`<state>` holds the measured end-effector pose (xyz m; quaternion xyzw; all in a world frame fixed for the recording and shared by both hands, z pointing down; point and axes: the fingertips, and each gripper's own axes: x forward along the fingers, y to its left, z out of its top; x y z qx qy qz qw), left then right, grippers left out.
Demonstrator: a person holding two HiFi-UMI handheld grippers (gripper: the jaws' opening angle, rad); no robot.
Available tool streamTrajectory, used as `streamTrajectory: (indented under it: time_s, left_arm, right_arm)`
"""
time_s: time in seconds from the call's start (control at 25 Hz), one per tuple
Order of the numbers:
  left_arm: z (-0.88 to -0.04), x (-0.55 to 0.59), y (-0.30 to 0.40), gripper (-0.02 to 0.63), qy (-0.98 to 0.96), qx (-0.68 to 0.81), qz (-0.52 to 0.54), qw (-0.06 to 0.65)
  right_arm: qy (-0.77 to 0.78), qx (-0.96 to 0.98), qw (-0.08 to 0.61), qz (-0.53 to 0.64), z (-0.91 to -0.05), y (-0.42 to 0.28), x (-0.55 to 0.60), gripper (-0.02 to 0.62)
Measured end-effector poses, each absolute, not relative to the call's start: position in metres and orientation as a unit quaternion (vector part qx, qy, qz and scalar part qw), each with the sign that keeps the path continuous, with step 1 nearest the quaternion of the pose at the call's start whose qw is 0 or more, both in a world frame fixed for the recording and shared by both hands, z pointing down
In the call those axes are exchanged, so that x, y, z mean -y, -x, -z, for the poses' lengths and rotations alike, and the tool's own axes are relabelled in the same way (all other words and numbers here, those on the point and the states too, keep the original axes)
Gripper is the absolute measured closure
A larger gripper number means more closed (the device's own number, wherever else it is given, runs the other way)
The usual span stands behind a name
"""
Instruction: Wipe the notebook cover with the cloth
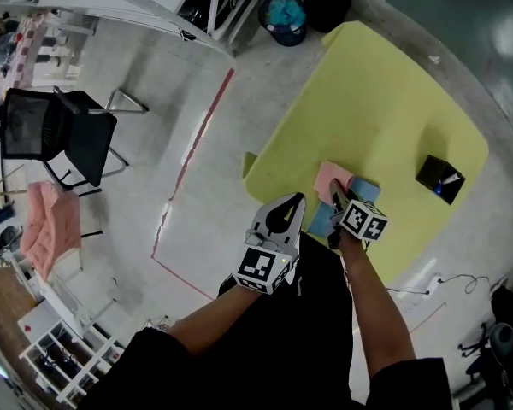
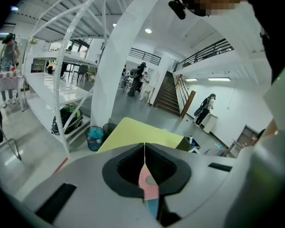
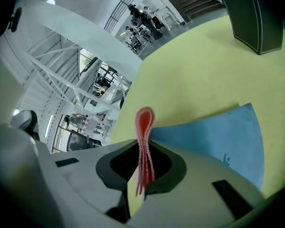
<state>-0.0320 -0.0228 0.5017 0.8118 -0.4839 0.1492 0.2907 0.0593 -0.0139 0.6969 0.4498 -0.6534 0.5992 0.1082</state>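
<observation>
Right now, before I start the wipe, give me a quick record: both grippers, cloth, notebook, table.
left gripper: jaws together, nothing between them
right gripper: jaws shut on the cloth
cloth: pink, folded, its edge standing up out of the jaws
notebook: blue cover, flat on the table, right beside the held cloth
table: yellow top
black box: on the table, apart from the notebook

A yellow table (image 1: 385, 84) is seen filling the upper right, with a small black box (image 1: 439, 178) set near its right edge. A blue-lined bin (image 1: 286, 20) and a black bin (image 1: 327, 2) are parked up top. A black chair (image 1: 64, 135) is left standing at the far left.
</observation>
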Motion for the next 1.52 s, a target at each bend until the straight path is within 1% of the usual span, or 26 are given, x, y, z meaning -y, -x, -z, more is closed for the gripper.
streamTrajectory:
  time_s: [0.16,0.56,0.72,0.92,1.52]
  left_arm:
    - [-0.506,0.024,0.043,0.589,-0.804,0.496,-0.150,0.291]
    - [-0.506,0.006,0.037,0.589,-0.811,0.487,-0.158,0.284]
    - [-0.491,-0.001,0.028,0.591,-0.820,0.472,-0.153,0.284]
    - [-0.478,-0.006,0.019,0.591,-0.828,0.464,-0.154,0.275]
    - [-0.485,-0.002,0.011,0.591,-0.819,0.472,-0.158,0.284]
  right_arm:
    - [-0.456,0.647,0.112,-0.600,-0.704,-0.063,0.011,0.557]
    - [-0.470,0.656,0.143,-0.573,-0.714,-0.064,0.007,0.557]
    - [-0.473,0.652,0.153,-0.573,-0.716,-0.072,0.004,0.557]
    - [-0.471,0.653,0.150,-0.574,-0.713,-0.077,0.003,0.557]
    - [-0.471,0.652,0.155,-0.574,-0.711,-0.076,0.003,0.557]
